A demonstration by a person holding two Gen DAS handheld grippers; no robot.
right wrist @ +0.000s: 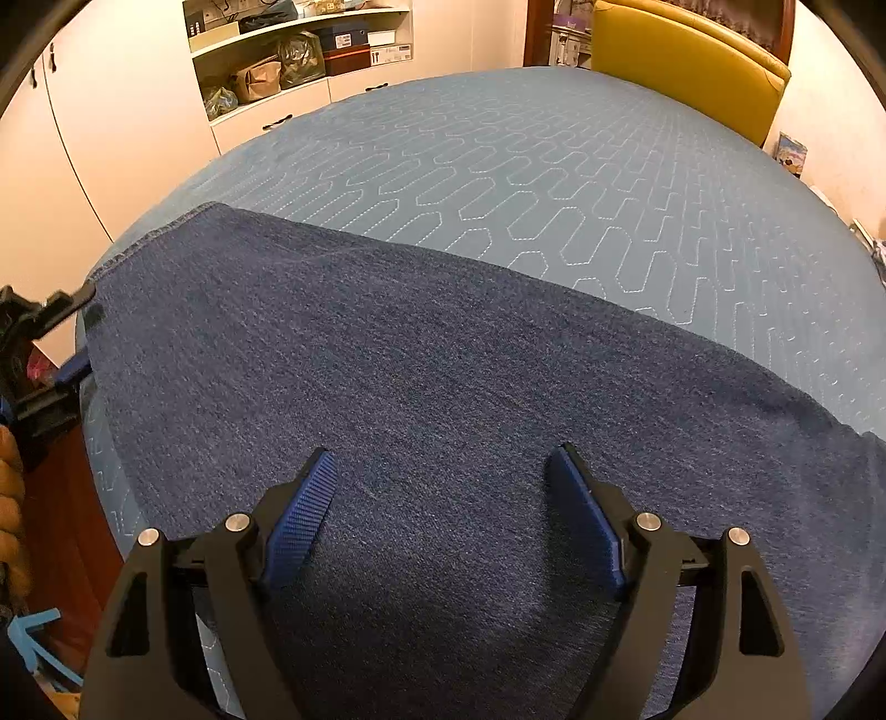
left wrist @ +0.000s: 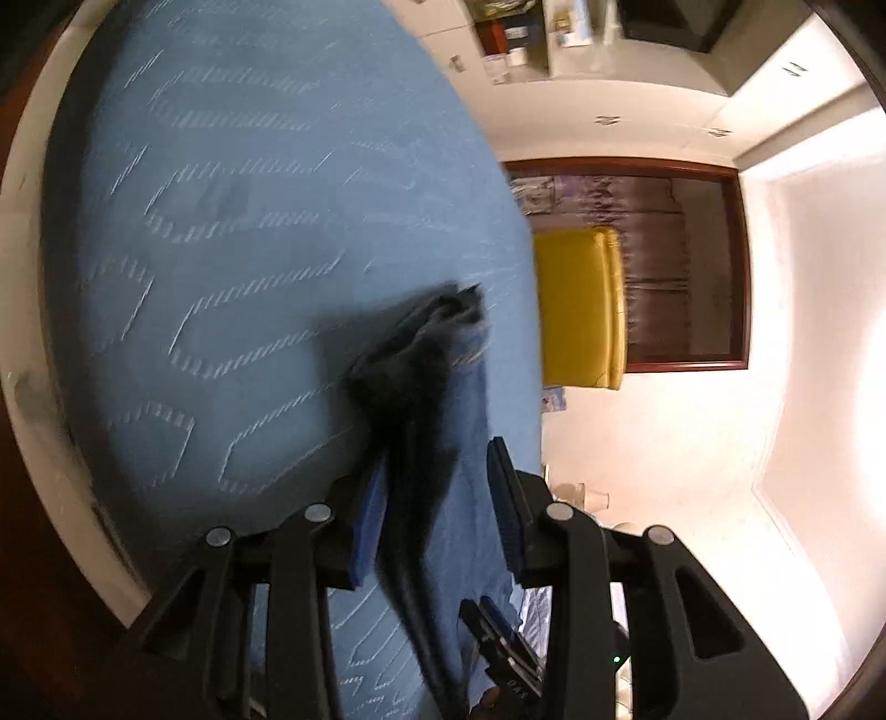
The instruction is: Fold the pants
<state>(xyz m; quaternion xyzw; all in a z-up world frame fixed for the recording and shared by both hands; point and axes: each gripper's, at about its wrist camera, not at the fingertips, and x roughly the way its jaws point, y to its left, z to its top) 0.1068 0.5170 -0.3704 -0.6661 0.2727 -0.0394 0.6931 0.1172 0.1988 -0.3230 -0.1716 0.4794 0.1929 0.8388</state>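
Fingers [right wrist: 302,515] spread above pants [right wrist: 443,387]; shelf boxes' [right wrist: 354,47] labels unreadable.

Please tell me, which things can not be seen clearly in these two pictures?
- Left wrist view: motion blur smears the pants and the bed cover; whether the left gripper pinches the cloth is unclear.
- Left wrist view: shelf items are too small and blurred.
- Right wrist view: the pants run off the right and bottom edges.
- Right wrist view: the right gripper hides cloth beneath it.

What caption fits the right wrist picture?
Open right tongs hover over dark blue pants spread on a blue quilted bed.
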